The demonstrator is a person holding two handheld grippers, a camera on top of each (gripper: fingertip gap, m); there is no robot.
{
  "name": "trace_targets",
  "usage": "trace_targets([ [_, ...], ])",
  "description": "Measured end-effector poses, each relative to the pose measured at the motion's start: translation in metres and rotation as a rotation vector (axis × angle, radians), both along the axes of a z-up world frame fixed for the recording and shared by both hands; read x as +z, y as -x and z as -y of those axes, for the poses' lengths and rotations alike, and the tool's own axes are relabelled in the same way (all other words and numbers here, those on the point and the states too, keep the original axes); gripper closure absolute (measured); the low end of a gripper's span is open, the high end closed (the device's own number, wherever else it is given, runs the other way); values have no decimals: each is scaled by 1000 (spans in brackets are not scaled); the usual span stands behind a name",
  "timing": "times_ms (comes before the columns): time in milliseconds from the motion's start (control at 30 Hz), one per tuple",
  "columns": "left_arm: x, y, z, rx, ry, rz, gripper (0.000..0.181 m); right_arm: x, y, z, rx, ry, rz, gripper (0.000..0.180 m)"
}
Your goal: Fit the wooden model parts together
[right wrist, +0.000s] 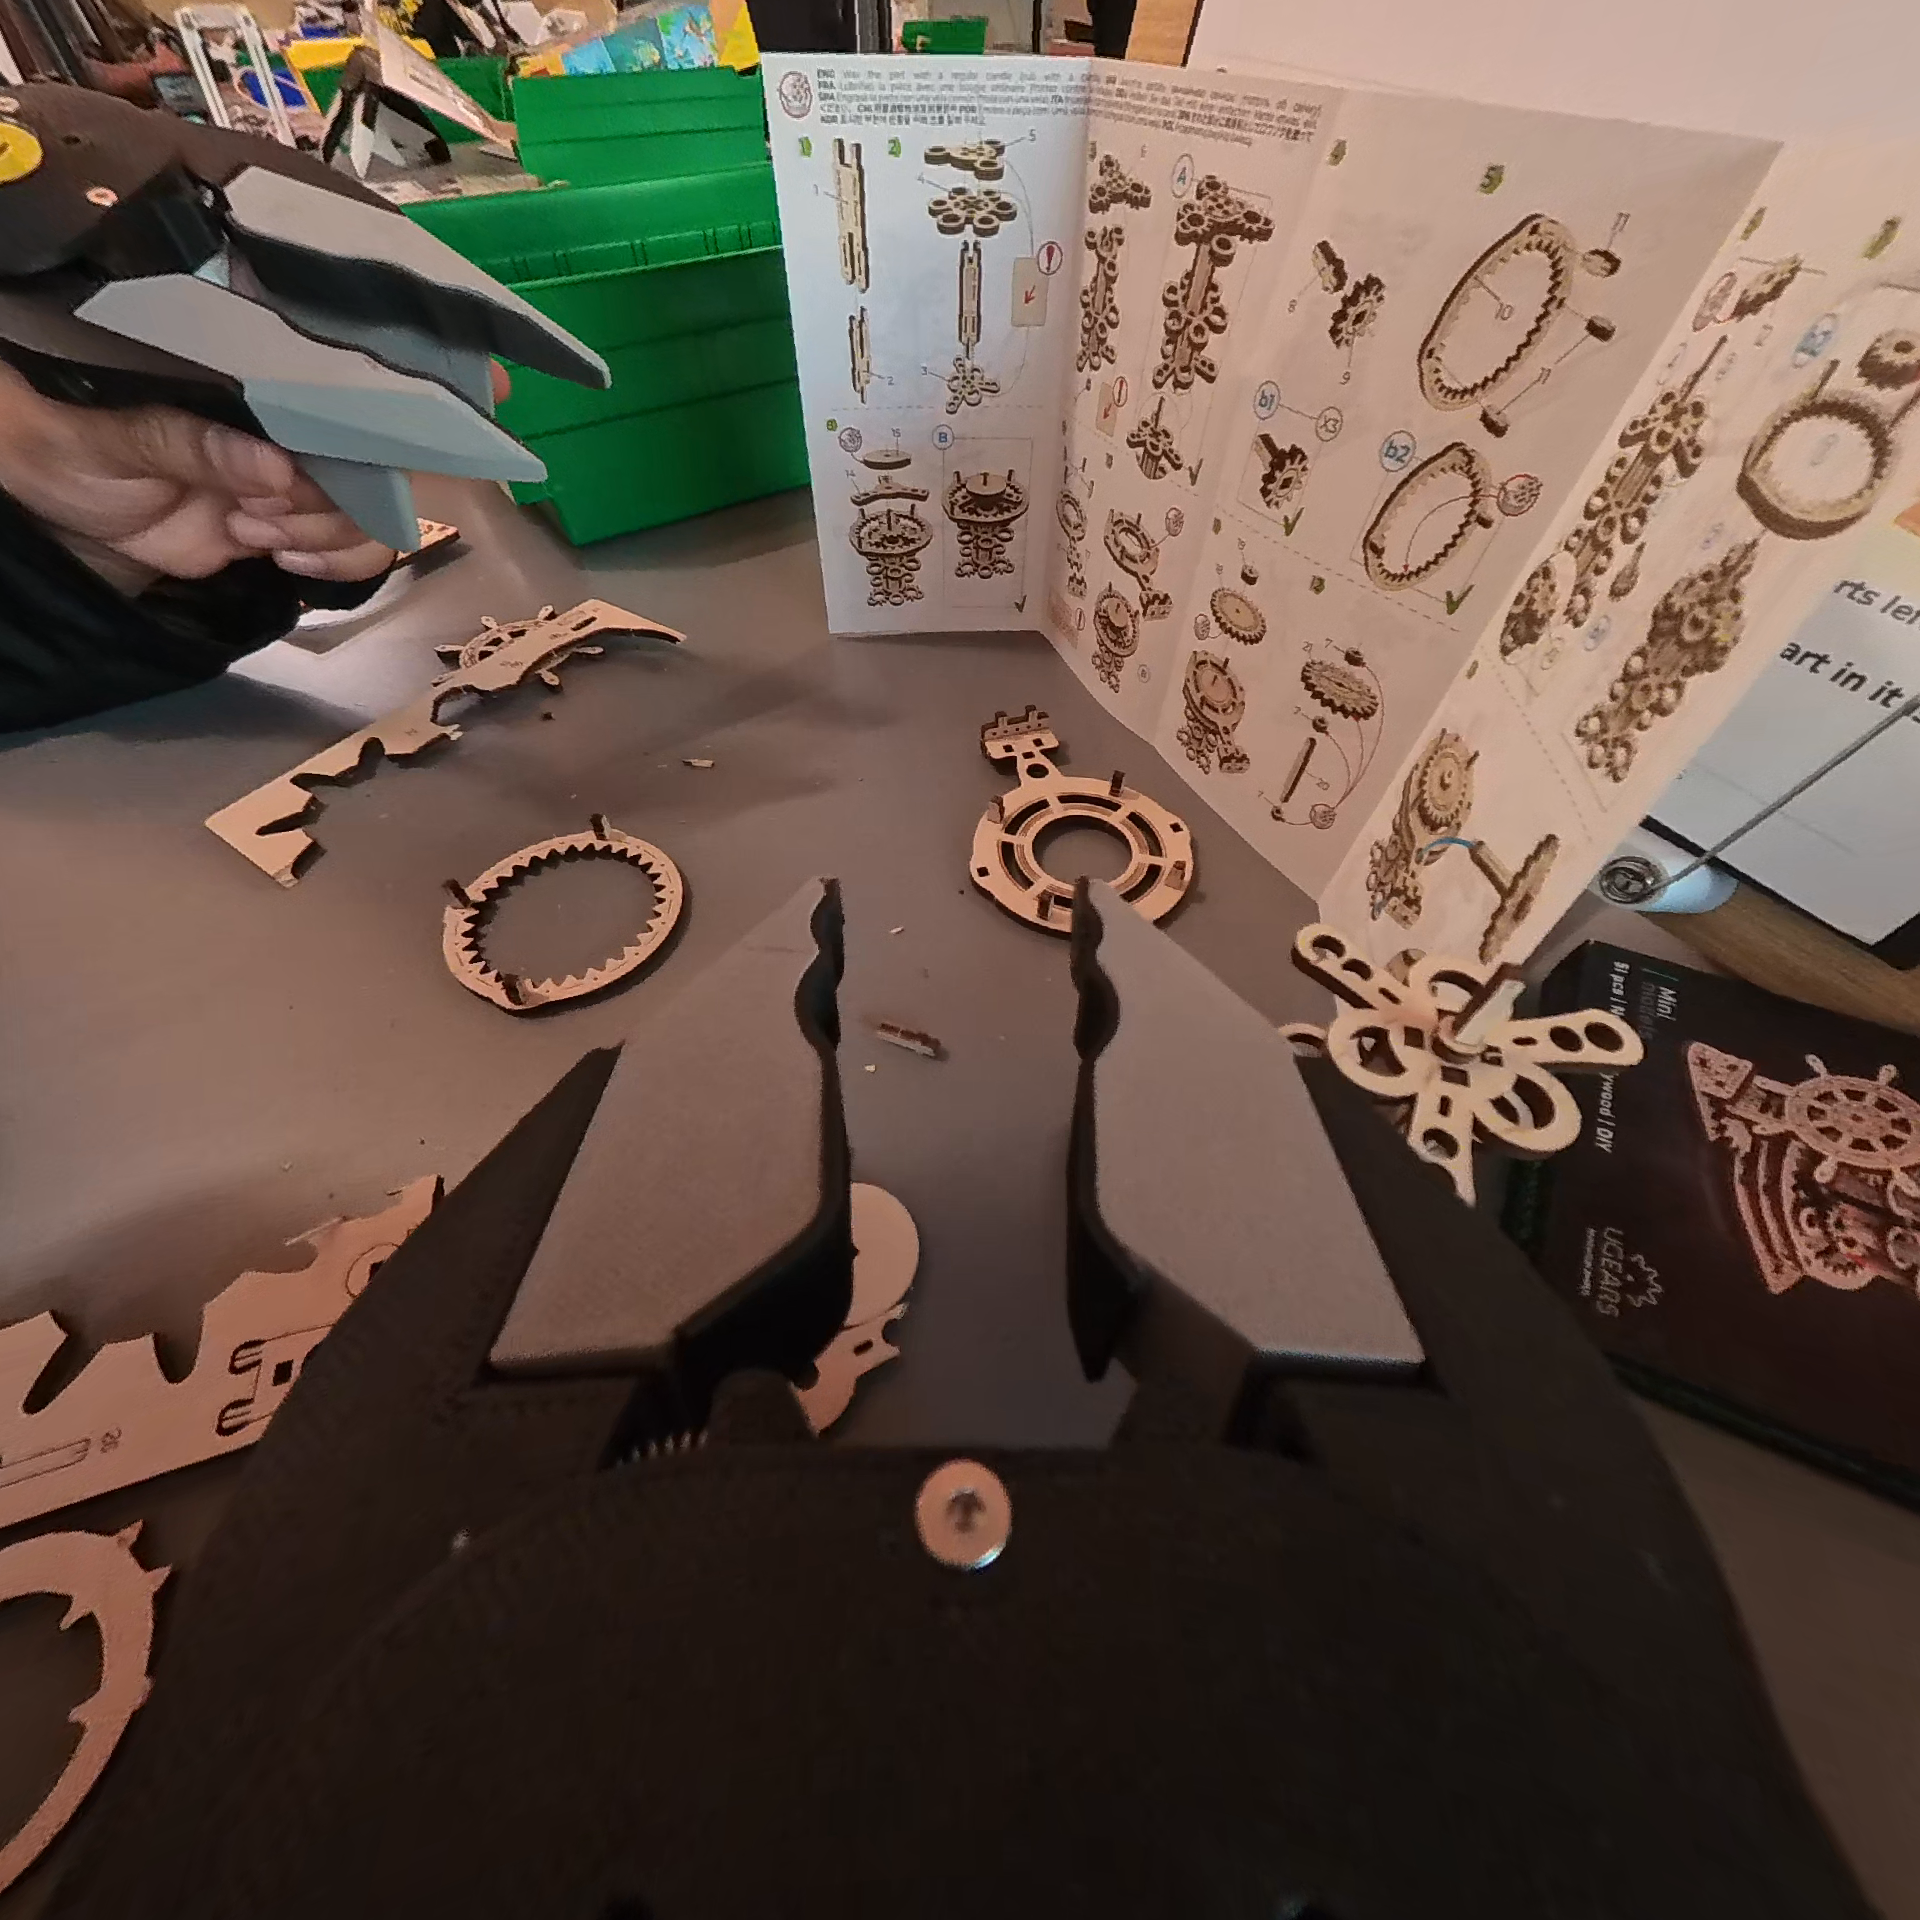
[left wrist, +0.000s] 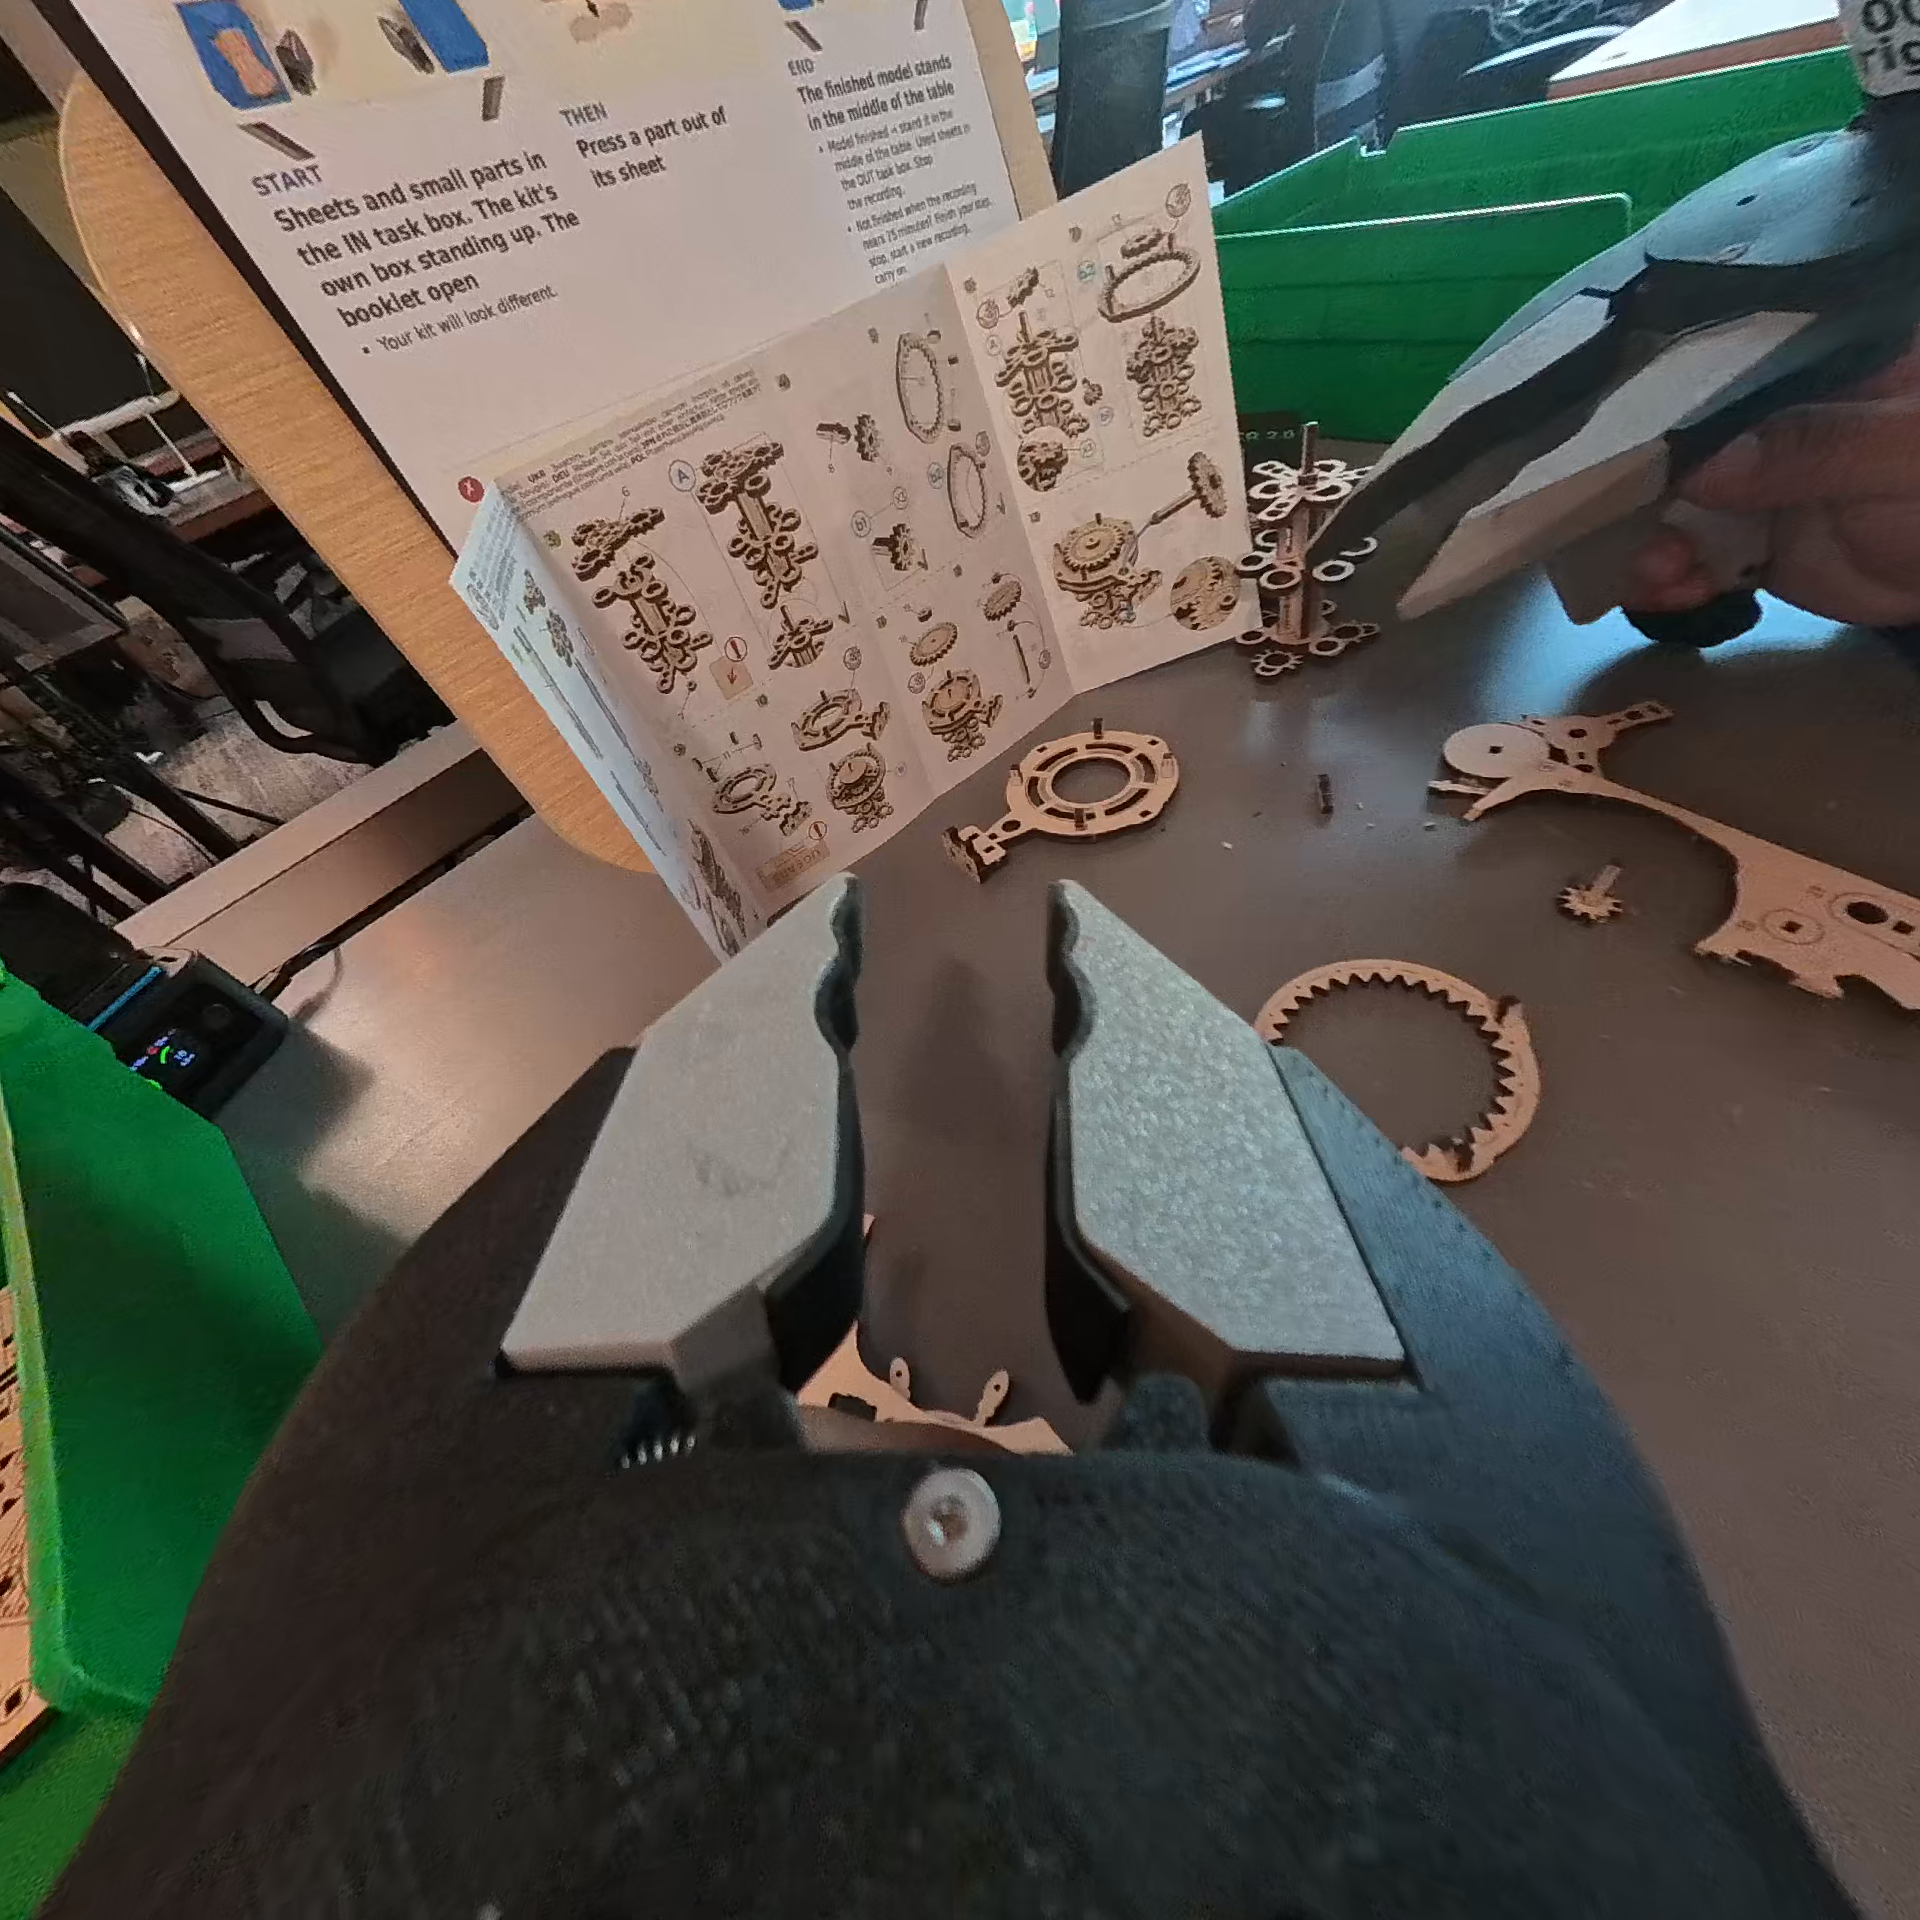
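Note:
My left gripper (left wrist: 956, 914) is open and empty above the dark table (left wrist: 1558, 1351). It also shows at the upper left of the right wrist view (right wrist: 571, 421), held by a hand. My right gripper (right wrist: 956, 914) is open and empty; in the left wrist view (left wrist: 1382, 571) it hovers next to the wooden tower of ringed plates (left wrist: 1288, 561) (right wrist: 1444, 1081). A round slotted plate with a stem (left wrist: 1023, 805) (right wrist: 1008, 842) lies ahead of both grippers. A toothed ring (left wrist: 1392, 977) (right wrist: 462, 940) lies flat nearby. A small peg (right wrist: 909, 1039) lies between my right fingers.
An unfolded instruction booklet (left wrist: 883, 582) (right wrist: 1247, 416) stands at the back, against a printed board (left wrist: 520, 208). Punched sheet remnants (left wrist: 1683, 831) (right wrist: 436, 727) (right wrist: 156, 1371) and a small gear (left wrist: 1592, 896) lie about. Green bins (left wrist: 1403, 291) (right wrist: 644, 312) and the dark kit box (right wrist: 1766, 1195) border the table. The left gripper's tips are roughly 20 cm from the right gripper's. My right gripper's tips are some 7 cm from the small peg (right wrist: 909, 1039).

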State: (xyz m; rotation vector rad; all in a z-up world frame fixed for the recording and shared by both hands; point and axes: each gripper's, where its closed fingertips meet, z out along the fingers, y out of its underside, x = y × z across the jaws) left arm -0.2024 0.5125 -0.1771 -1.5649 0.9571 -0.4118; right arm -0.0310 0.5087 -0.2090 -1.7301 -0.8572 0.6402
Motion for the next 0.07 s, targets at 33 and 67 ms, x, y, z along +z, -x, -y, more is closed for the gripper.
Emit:
trace_targets([
  [33, 0, 0, 0, 0, -1, 0, 149, 0, 1, 0, 2, 3, 0, 139],
  [67, 1, 0, 0, 0, -2, 1, 150, -1, 1, 1, 6, 8, -2, 139],
])
